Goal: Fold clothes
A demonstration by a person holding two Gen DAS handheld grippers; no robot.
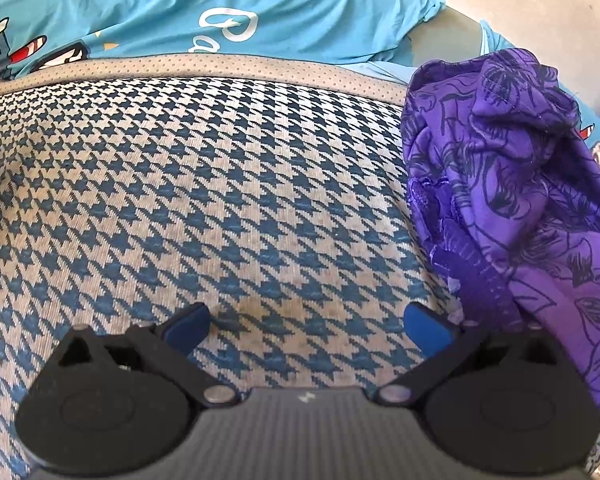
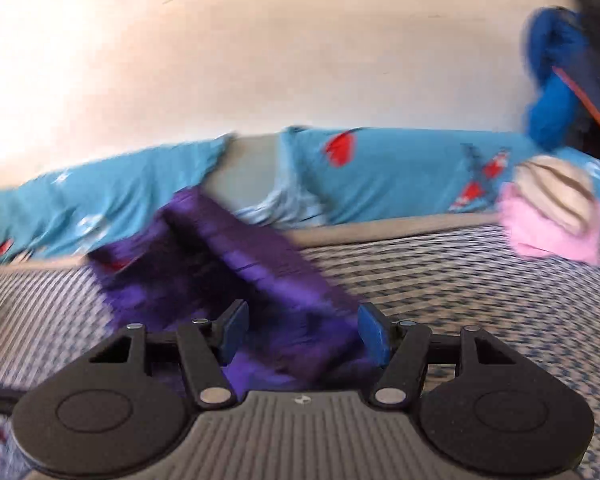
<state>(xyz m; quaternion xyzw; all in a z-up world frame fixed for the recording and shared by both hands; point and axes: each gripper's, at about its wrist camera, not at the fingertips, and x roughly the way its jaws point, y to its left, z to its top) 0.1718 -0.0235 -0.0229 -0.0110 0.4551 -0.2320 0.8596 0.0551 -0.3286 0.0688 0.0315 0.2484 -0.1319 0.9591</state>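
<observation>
Down on the houndstooth surface (image 1: 228, 184), woven in blue and cream, the left gripper (image 1: 306, 330) hovers with its two blue-padded fingers spread wide and nothing between them but the bare weave. Just to its right hangs a purple garment (image 1: 512, 184) printed with dark line drawings, bunched and draped in folds that fall past the right-hand finger; whether the cloth touches that finger cannot be told. Behind the patterned surface runs a grey dotted border (image 1: 220, 66), and beyond it lies a light blue sheet (image 1: 180, 4) with white lettering and red cartoon planes. In the right wrist view, which is blurred by motion, the right gripper (image 2: 302, 334) has its jaws standing apart, and the purple garment (image 2: 236, 264) runs between them and away toward the blue sheet (image 2: 400, 168). The pads do not appear to press on the fabric, so the cloth seems released rather than pinched, though the blur leaves this uncertain. Farther off to the right sits a small heap of clothes, a pink piece (image 2: 552, 232) under a beige striped one (image 2: 552, 188). At the upper right corner, against the pale wall (image 2: 260, 48), a bright blue fuzzy item (image 2: 548, 68) rests beside something dark.
</observation>
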